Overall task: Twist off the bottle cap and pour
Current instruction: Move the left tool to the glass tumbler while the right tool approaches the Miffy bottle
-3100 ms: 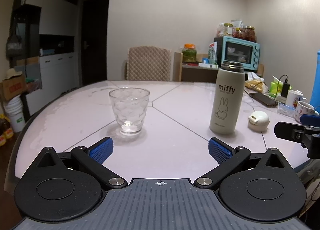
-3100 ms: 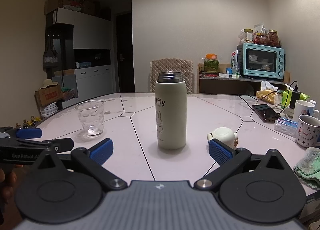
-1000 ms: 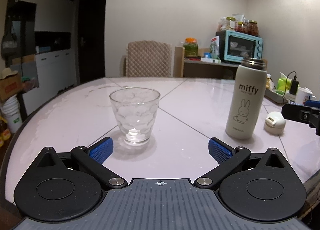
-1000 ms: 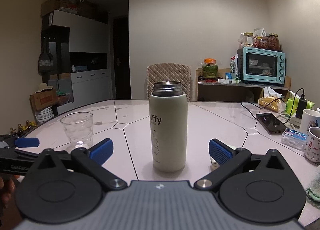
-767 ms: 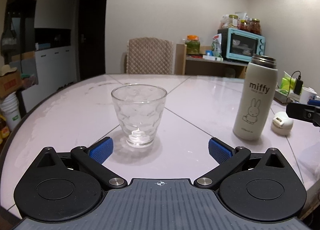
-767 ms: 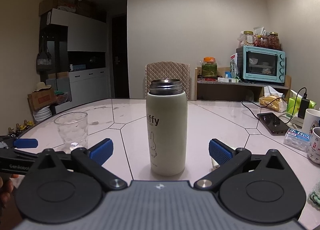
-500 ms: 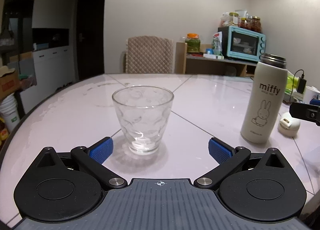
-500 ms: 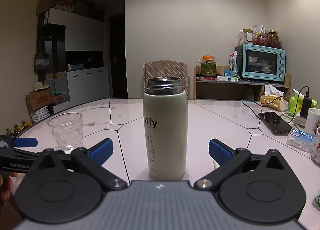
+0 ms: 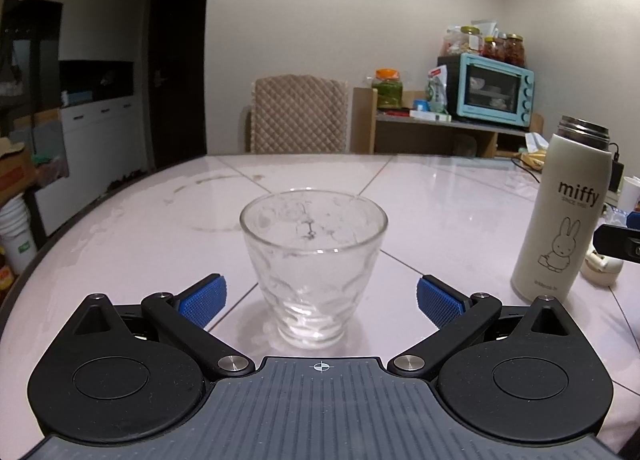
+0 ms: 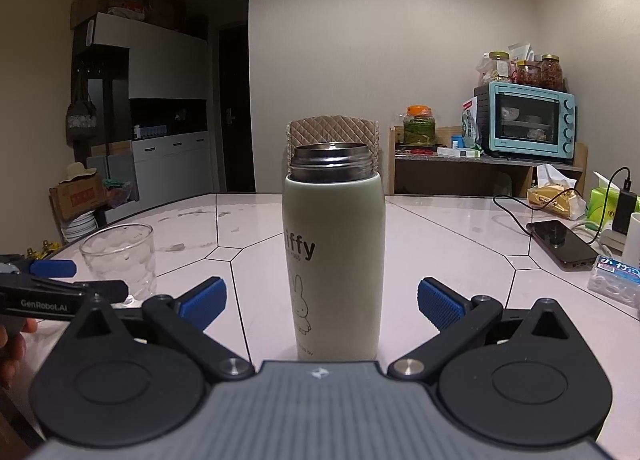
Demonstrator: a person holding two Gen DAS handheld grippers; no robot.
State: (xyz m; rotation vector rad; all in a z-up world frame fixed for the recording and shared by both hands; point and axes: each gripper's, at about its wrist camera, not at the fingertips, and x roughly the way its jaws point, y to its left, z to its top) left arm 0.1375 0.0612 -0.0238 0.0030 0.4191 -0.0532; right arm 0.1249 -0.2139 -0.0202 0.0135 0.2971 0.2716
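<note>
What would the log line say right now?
left tool: open, around glass | right tool: open, around bottle | cap: off, on table

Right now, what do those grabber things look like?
Each hand-held gripper is black with two round discs, a ribbed grey middle and blue bumpy pads on its fingers. From the right one, the left one shows side-on, with white "GenRobot.AI" lettering.

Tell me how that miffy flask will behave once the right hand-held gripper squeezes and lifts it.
The miffy flask is tall and narrow, so an off-centre push would likely tip it. Its smooth coated wall may slip between the pads. With the steel mouth uncapped, tilting could spill whatever is inside.
</note>
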